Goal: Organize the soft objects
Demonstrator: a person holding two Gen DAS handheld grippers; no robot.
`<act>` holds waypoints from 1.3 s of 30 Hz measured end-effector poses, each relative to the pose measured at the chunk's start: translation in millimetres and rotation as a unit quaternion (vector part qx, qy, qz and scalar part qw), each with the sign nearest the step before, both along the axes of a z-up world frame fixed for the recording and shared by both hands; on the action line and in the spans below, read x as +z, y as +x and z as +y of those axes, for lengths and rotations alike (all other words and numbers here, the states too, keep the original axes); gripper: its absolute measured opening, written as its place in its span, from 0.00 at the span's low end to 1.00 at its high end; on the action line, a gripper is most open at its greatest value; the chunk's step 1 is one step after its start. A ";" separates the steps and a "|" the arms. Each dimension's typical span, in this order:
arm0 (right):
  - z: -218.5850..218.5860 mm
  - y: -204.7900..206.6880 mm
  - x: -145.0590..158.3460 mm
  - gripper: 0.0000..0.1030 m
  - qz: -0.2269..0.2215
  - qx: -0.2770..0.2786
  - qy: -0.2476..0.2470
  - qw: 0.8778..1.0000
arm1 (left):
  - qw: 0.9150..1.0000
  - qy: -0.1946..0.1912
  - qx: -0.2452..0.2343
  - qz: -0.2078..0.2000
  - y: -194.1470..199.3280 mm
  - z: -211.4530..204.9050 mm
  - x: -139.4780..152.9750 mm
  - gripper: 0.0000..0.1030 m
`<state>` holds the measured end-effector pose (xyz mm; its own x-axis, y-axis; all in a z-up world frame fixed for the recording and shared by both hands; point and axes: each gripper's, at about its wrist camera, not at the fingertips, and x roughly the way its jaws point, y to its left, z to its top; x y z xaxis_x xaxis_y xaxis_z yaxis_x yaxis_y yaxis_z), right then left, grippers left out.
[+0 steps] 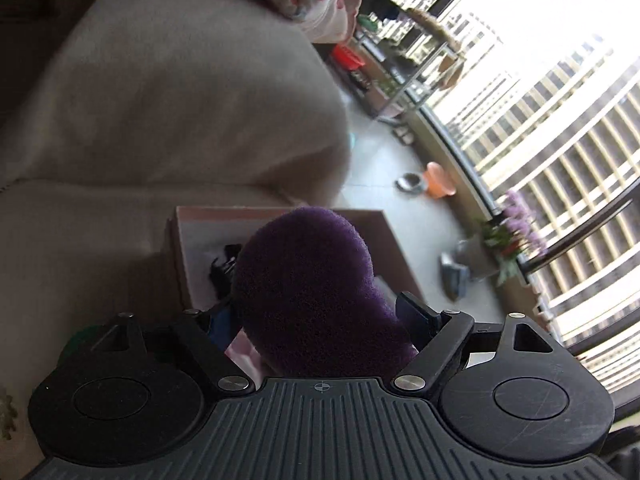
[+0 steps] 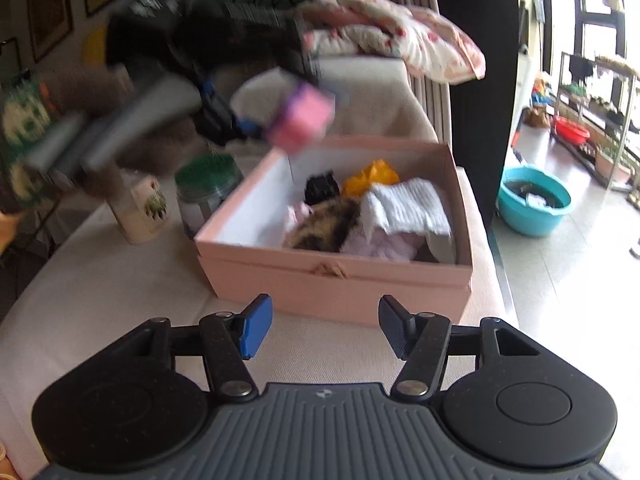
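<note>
One sponge, purple on the side facing my left camera, sits clamped in my left gripper, jaws narrowed onto it. From the right camera it shows as a blurred pink-and-purple block hanging over the far left corner of the box. I judge this the carry-and-drop step: the sponge is above the box, not yet in it. Next I need to lower it toward the bare white floor on the left side, then let the jaws part. My right gripper hovers just short of the box front, jaws wide and holding nothing. The sponge looks coarse, rounded, lightly squeezed. Beyond it, the box already holds cloths, something furry and an orange piece.
</note>
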<state>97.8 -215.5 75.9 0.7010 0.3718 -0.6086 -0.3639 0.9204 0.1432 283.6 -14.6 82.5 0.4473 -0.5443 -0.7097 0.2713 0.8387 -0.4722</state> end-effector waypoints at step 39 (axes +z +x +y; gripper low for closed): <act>63.7 -26.0 -51.4 0.72 0.042 -0.083 -0.044 0.995 | 0.960 0.182 0.124 -0.172 -249.1 60.4 -75.4 0.76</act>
